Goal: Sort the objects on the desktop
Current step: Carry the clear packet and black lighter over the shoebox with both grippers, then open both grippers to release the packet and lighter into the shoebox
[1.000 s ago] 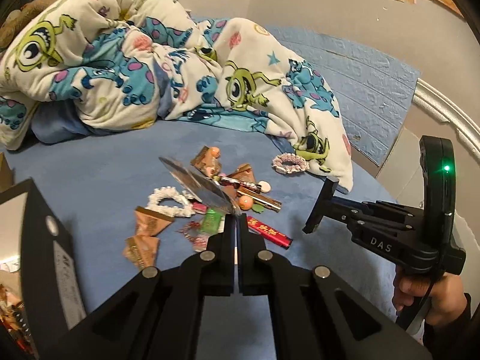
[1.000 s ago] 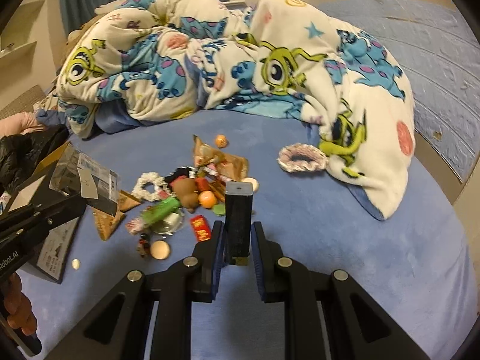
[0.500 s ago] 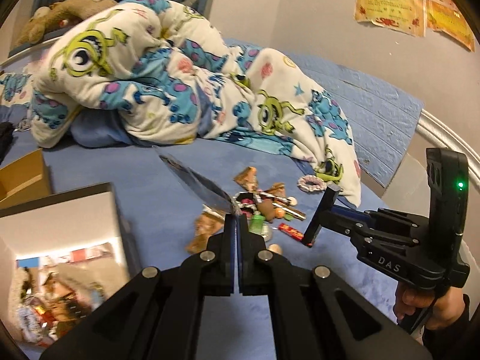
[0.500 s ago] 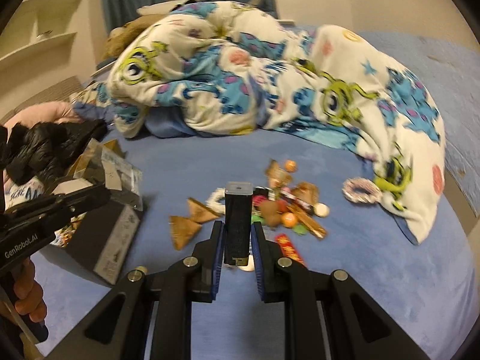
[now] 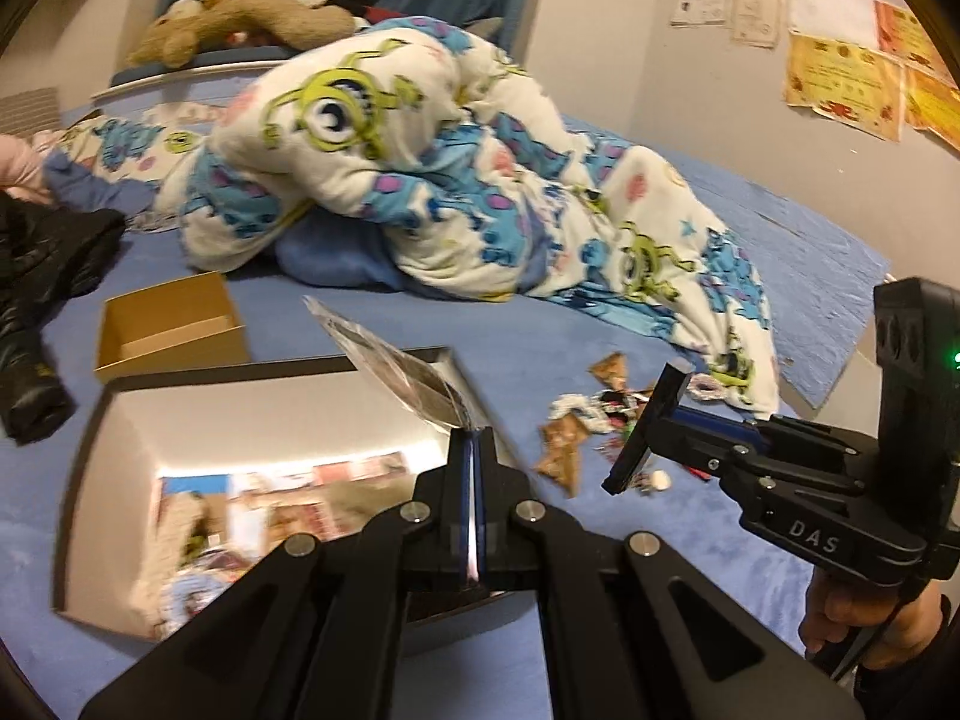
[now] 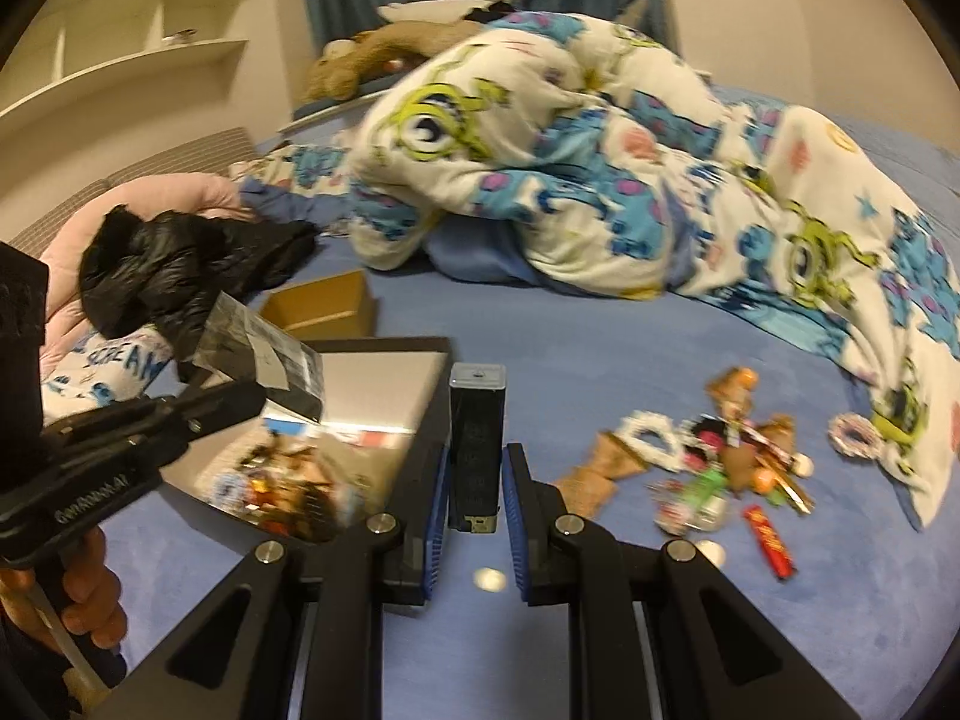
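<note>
Two boxes on the blue bedsheet (image 5: 540, 330). Nearer: a shiny box (image 5: 258, 462) with silver inner walls, open-topped, colourful blurred small things at the bottom, not identifiable. Behind it: a brown cardboard box (image 5: 171, 330), open, only bare inside walls showing.

Left gripper (image 5: 473, 480) above the shiny box, jaws pressed together on the edge of a clear plastic packet (image 5: 396, 366), which sticks up over the box's far rim. Right gripper (image 6: 474, 480) just beside the shiny box's right edge, jaws clamped on a black rectangular case (image 6: 476, 444), held upright above the sheet.

Right of the boxes, a scattered pile of small things (image 6: 720, 462): triangular brown wrappers, a white lace ring, orange balls, a red stick, a coin (image 6: 487, 579) on the sheet. A cartoon-print blanket (image 5: 480, 180) heaped behind, a plush toy (image 5: 240, 24) at the headboard, a black jacket (image 5: 42, 276) at the left edge.

Compared with a second ago: both grippers shifted left from above the pile to the shiny box, then barely in view; grips unchanged on packet and case.
</note>
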The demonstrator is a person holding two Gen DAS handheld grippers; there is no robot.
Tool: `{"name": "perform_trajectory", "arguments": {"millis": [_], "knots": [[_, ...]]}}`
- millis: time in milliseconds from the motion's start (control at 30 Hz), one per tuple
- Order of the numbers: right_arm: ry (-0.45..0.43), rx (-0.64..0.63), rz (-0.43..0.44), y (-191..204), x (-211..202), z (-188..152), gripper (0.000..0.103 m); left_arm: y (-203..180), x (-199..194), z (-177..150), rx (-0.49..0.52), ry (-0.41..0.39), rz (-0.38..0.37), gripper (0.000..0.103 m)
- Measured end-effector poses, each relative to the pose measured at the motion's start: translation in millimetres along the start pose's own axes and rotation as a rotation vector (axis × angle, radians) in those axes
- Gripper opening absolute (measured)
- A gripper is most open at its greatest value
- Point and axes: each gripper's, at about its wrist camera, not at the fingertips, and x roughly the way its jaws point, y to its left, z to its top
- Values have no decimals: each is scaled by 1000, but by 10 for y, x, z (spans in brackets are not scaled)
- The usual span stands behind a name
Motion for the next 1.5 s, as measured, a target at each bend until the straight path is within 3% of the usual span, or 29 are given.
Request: {"name": "perform_trajectory", "arguments": {"millis": [333, 767, 867, 967, 1033, 1133, 1200, 1267, 1333, 1500], "knots": [[42, -63, 98, 853, 348, -7, 18, 658, -201, -238, -45, 16, 75, 1], [66, -68, 107, 1018, 531, -77, 18, 815, -242, -413, -60, 17, 102, 1], [69, -55, 113, 1008, 545, -68, 18, 801, -251, -407, -73, 10, 104, 8], [79, -40, 114, 982, 560, -61, 19, 803, -262, -400, -76, 12, 119, 27], [75, -38, 110, 975, 553, -57, 20, 805, -286, -388, -75, 4, 135, 49], [67, -40, 99, 979, 531, -47, 41, 796, -347, -365, -65, -17, 154, 63], [59, -43, 104, 987, 508, -24, 46, 795, -385, -344, -63, -24, 159, 71], [48, -53, 96, 1012, 474, -4, 59, 784, -420, -323, -61, -28, 176, 81], [40, -64, 96, 1040, 437, 10, 62, 772, -482, -314, -63, -41, 207, 92], [42, -79, 71, 1093, 345, 38, 79, 751, -654, -314, -79, -47, 249, 103]]}}
